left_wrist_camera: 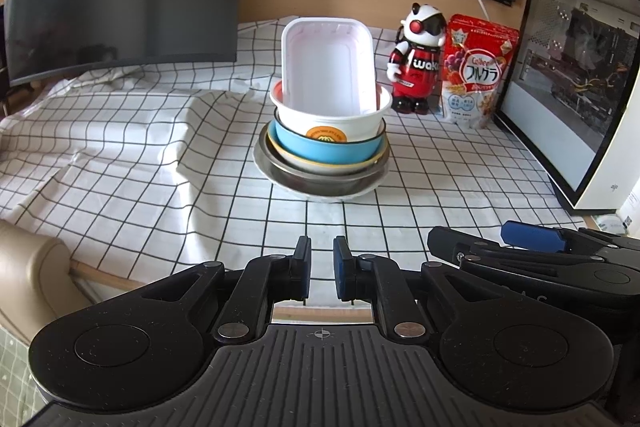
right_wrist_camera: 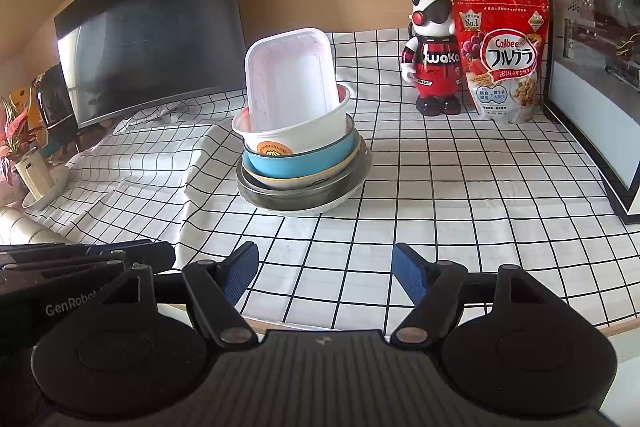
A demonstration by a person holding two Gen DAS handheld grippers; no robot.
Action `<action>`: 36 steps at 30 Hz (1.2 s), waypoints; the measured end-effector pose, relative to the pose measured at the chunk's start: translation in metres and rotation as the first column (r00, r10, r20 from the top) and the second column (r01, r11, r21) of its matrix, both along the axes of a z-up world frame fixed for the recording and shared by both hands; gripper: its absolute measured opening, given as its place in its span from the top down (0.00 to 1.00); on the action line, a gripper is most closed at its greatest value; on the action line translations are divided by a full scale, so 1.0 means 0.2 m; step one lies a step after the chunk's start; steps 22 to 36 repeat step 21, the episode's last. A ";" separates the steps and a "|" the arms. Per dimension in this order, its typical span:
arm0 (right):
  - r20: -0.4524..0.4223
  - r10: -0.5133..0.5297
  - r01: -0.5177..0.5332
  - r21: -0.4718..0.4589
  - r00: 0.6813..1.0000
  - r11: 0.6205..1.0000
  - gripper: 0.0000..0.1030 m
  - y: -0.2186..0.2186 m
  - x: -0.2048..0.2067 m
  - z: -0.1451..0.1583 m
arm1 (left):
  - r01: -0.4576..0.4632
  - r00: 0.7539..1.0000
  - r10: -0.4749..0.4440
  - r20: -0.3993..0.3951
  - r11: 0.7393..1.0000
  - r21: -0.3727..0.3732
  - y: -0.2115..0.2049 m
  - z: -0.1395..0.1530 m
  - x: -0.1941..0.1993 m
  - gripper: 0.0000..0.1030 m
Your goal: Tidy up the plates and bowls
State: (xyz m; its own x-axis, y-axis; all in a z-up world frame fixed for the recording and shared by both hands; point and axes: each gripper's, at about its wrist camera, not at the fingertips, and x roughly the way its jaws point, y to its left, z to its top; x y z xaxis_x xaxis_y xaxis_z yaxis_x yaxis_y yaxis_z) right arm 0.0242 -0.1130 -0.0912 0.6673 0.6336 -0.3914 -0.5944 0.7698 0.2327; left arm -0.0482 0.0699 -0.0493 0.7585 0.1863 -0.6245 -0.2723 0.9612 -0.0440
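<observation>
Two grippers hang back at the near table edge, both empty, facing one stack.

Left gripper (left_wrist_camera: 321,273) has its jaws nearly together with a thin gap and nothing between; right gripper (right_wrist_camera: 325,277) has its jaws wide apart, probably readied for a rim. Farther out on the checked cloth (right_wrist_camera: 460,187), well apart from both, stands the stack: white plate (right_wrist_camera: 340,202) at the bottom, steel bowl (right_wrist_camera: 304,199), cream bowl (right_wrist_camera: 288,182), blue bowl (right_wrist_camera: 296,163), then a white tub (right_wrist_camera: 312,133). A rectangular tray (right_wrist_camera: 290,83) stands on end inside the tub, leaning, likely because it is too long to nest. Right of it, far, stand a toy figure (right_wrist_camera: 434,55) and a cereal bag (right_wrist_camera: 504,59).
</observation>
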 end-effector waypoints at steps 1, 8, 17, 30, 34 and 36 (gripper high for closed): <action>-0.001 -0.001 0.001 0.000 1.000 1.000 0.28 0.00 0.00 0.00 | 0.000 1.000 0.000 0.000 1.000 0.000 0.00 0.00 0.00 0.87; 0.005 0.004 -0.004 0.004 1.000 1.000 0.28 0.00 0.00 0.00 | 0.001 1.000 -0.001 0.000 1.000 0.000 0.00 0.00 0.00 0.87; 0.005 0.009 -0.010 0.005 1.000 1.000 0.28 0.00 -0.01 0.00 | 0.001 1.000 -0.001 -0.006 1.000 0.000 0.00 0.00 0.01 0.87; 0.009 0.014 -0.014 0.006 1.000 1.000 0.28 0.02 0.01 0.00 | 0.001 1.000 -0.001 -0.020 0.999 -0.034 0.04 -0.03 0.01 0.87; 0.009 0.014 -0.014 0.006 1.000 1.000 0.28 0.02 0.01 0.00 | 0.001 1.000 -0.001 -0.020 0.999 -0.034 0.04 -0.03 0.01 0.87; 0.009 0.014 -0.014 0.006 1.000 1.000 0.28 0.02 0.01 0.00 | 0.001 1.000 -0.001 -0.020 0.999 -0.034 0.04 -0.03 0.01 0.87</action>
